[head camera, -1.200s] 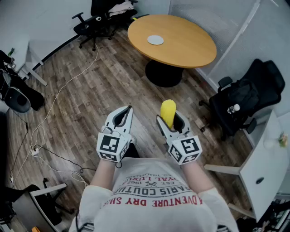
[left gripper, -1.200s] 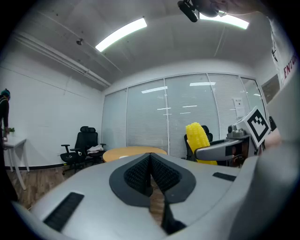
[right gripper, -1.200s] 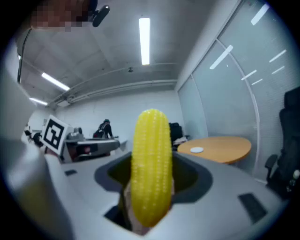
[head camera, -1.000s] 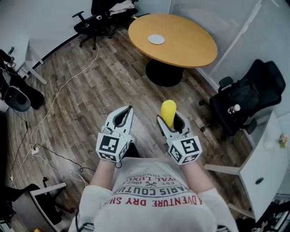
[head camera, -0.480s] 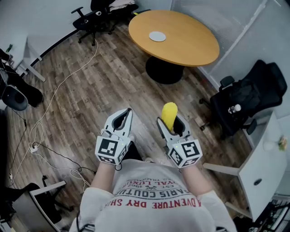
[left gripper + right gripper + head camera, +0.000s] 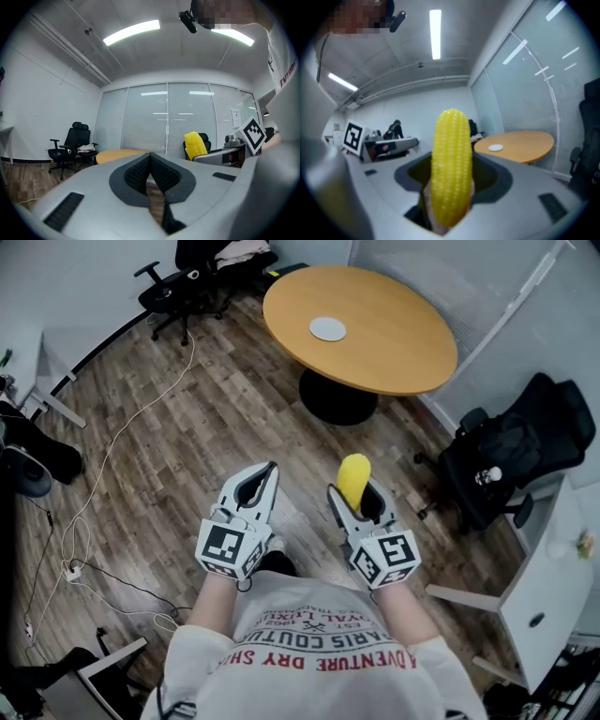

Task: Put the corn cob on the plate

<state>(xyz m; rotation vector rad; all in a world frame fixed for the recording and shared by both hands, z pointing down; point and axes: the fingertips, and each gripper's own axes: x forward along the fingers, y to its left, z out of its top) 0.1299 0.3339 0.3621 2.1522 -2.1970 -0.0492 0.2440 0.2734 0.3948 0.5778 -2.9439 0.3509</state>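
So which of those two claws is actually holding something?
The right gripper, clamped on the yellow corn cob; the left gripper has its jaws shut on nothing.

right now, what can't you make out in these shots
- Corn cob lower end: head and right gripper views, hidden between the right gripper jaws.
- Plate: head view, too small to show its rim or anything on it.
- Table: left gripper view, mostly hidden behind the left gripper.
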